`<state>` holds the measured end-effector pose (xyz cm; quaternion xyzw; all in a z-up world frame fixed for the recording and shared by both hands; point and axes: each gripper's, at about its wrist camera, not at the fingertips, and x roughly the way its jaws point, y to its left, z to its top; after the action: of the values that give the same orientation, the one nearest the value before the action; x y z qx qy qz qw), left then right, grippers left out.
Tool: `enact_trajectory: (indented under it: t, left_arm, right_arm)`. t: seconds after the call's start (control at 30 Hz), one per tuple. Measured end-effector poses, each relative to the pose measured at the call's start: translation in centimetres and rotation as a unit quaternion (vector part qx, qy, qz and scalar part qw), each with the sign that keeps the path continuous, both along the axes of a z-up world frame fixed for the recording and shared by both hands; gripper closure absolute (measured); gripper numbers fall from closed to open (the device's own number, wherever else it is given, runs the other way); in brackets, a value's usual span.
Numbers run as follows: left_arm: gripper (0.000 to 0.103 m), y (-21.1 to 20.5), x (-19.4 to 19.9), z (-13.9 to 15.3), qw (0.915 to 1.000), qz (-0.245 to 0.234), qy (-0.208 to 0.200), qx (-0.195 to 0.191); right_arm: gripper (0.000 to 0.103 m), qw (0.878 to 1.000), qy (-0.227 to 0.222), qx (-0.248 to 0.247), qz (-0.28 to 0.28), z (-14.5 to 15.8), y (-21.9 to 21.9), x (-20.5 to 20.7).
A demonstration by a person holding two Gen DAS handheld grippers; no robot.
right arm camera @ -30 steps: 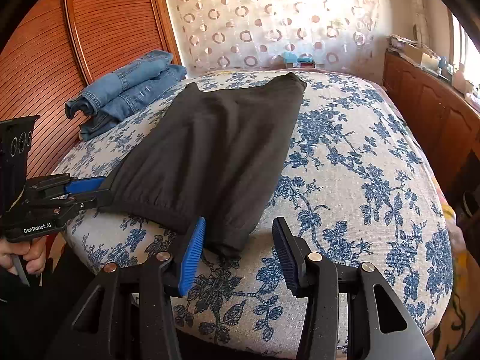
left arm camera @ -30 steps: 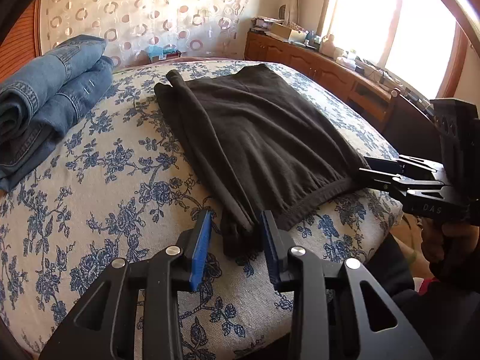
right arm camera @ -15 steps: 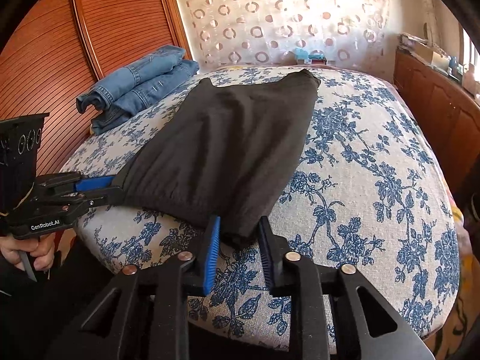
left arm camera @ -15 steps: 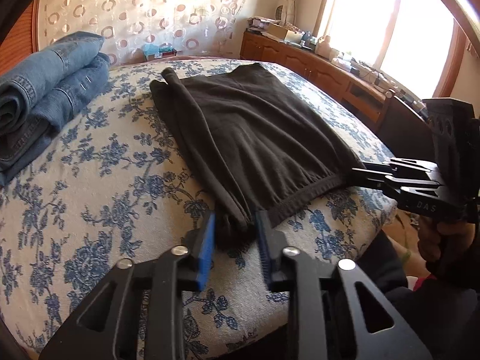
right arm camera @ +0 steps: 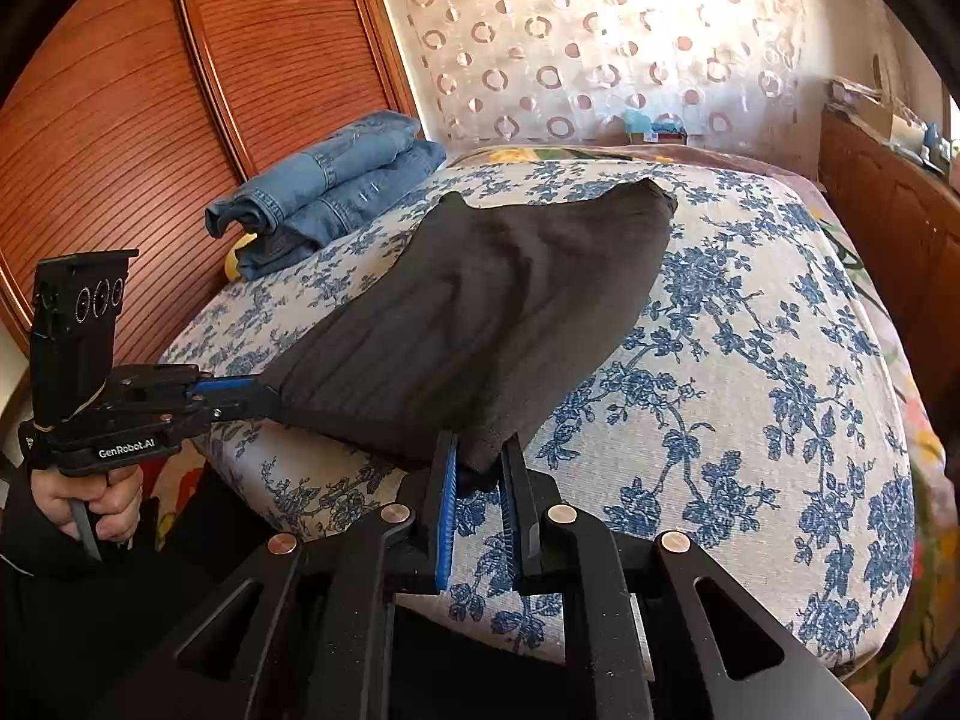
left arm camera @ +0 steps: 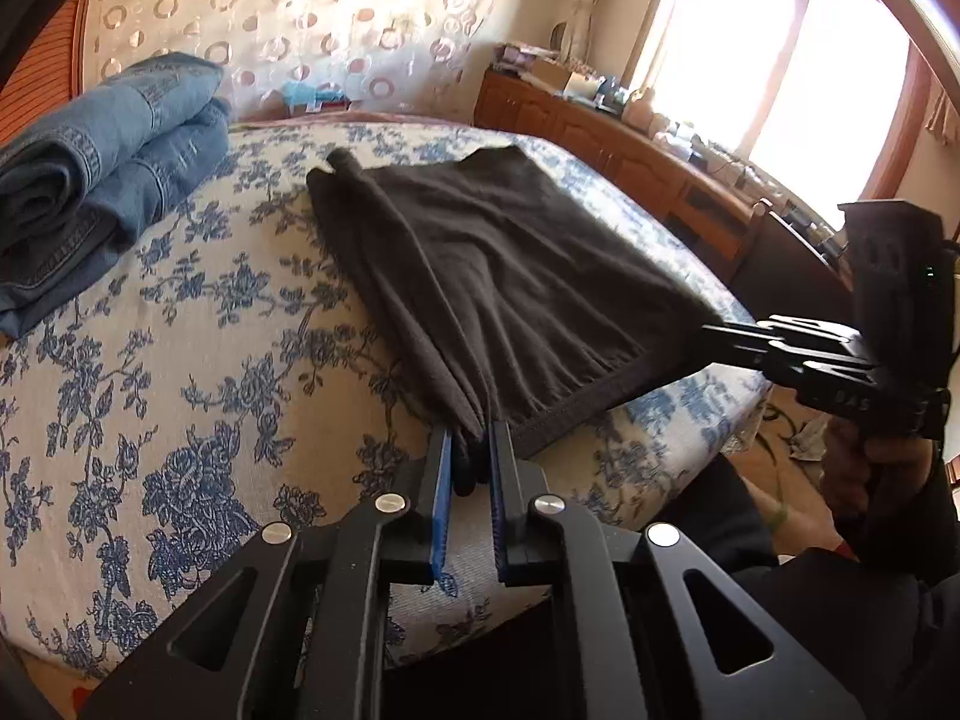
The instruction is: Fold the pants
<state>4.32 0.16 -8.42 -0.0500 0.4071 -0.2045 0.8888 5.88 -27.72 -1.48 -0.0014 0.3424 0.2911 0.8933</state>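
Observation:
Dark grey pants (left arm camera: 510,276) lie lengthwise on the floral bed, waistband toward me; they also show in the right wrist view (right arm camera: 480,324). My left gripper (left arm camera: 471,450) is shut on the left corner of the waistband. My right gripper (right arm camera: 480,456) is shut on the right corner. The near end of the pants is lifted off the bed and stretched between the two grippers. Each gripper shows in the other's view: the right one (left arm camera: 720,336) and the left one (right arm camera: 252,393).
Folded blue jeans (left arm camera: 90,180) are stacked at the far left of the bed (left arm camera: 180,390), by a wooden slatted wall (right arm camera: 150,120). A wooden sideboard (left arm camera: 630,150) with clutter stands under the window on the right. A patterned curtain hangs behind the bed.
Both grippers have closed on the waistband corners and lifted the near end of the pants off the bed, pulling it taut.

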Motion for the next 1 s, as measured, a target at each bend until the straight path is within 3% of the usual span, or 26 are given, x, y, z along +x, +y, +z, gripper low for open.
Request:
enact_trajectory:
  t: [0.1, 0.33, 0.6, 0.83, 1.0]
  left_arm:
    - [0.087, 0.3, 0.3, -0.1, 1.0, 0.006, 0.004, 0.0]
    - [0.065, 1.2, 2.3, 2.0, 0.9989, 0.032, -0.026, 0.024]
    - [0.065, -2.0, 9.1, 4.0, 0.9966, -0.013, -0.062, 0.053]
    - [0.065, -3.7, 15.8, 1.7, 0.9947, -0.029, -0.019, 0.097]
    - [0.065, -0.9, 17.3, -0.2, 0.9906, 0.013, 0.013, 0.136]
  right_arm:
    - [0.09, 1.0, 0.001, 0.001, -0.001, -0.2, 0.1, 0.1]
    - [0.09, 1.0, 0.005, 0.0, -0.006, -0.5, 0.2, 0.3]
    - [0.09, 1.0, 0.011, -0.001, -0.01, -1.0, 0.5, 0.6]
    - [0.09, 1.0, 0.014, 0.002, -0.011, -1.3, 0.5, 0.8]
    - [0.09, 1.0, 0.016, 0.003, -0.011, -1.6, 0.4, 1.0]
